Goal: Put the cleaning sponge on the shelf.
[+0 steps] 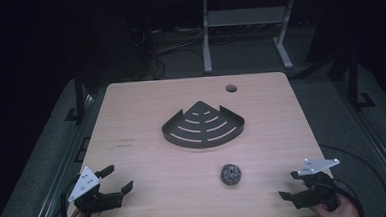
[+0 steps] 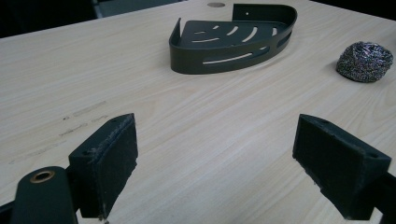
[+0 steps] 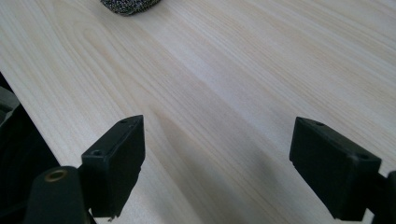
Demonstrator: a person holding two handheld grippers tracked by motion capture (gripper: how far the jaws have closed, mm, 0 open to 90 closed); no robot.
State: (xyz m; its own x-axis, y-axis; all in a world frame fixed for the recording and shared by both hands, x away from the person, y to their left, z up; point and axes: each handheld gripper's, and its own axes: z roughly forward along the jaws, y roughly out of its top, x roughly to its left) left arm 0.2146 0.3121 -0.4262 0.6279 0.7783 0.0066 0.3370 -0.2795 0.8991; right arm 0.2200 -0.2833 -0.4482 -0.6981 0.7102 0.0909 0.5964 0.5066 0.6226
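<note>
The wooden table (image 1: 148, 156) carries a dark corner shelf basket (image 1: 203, 125) at its middle. Nearer the person, toward the right, lies a small steel wool scrubber (image 1: 231, 173), apart from everything. The left gripper (image 1: 115, 178) and the right gripper (image 1: 285, 185) wait at the near corners, both with jaws spread wide, grasping nothing

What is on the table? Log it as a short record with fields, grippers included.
surface: light wooden table
centre: dark metal slotted corner shelf basket, nothing in it
near side: round steel-wool scouring ball, apart from the basket
left gripper: open, fingers hold nothing, near left corner
right gripper: open, holding nothing, near right corner
</note>
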